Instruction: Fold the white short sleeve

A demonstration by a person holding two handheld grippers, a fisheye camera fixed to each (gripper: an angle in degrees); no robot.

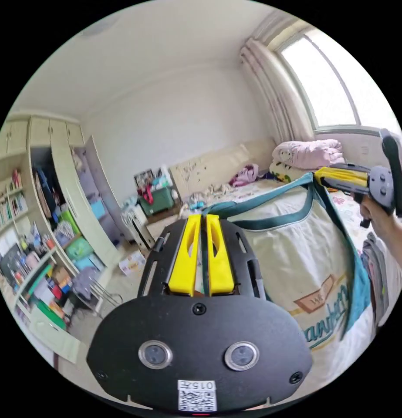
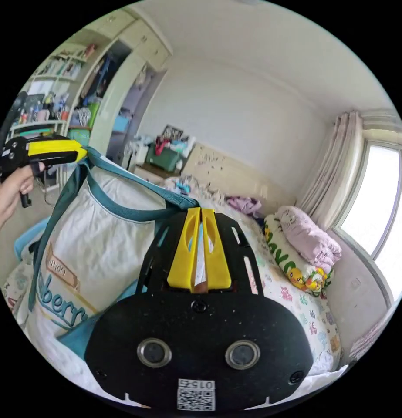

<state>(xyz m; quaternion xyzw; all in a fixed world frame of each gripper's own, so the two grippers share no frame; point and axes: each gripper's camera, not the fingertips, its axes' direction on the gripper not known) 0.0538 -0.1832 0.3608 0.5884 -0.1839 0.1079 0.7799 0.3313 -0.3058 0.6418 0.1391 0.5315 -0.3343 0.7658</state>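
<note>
White shirt (image 1: 296, 261) hangs mid-frame over the bed (image 2: 296, 300), left gripper (image 1: 201, 222) and right gripper (image 2: 200, 217) each clamped on its teal shoulders.

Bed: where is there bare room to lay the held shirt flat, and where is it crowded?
The patterned sheet looks bare between the shirt and the folded pink quilt with its printed pillow. The headboard end is crowded with clothes. Left gripper and right gripper each pinch the shirt's teal-trimmed top edge.

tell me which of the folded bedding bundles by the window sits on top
The pink folded quilt sits on top; the white one with yellow and green print lies beneath it, both at the bed's head end.
</note>
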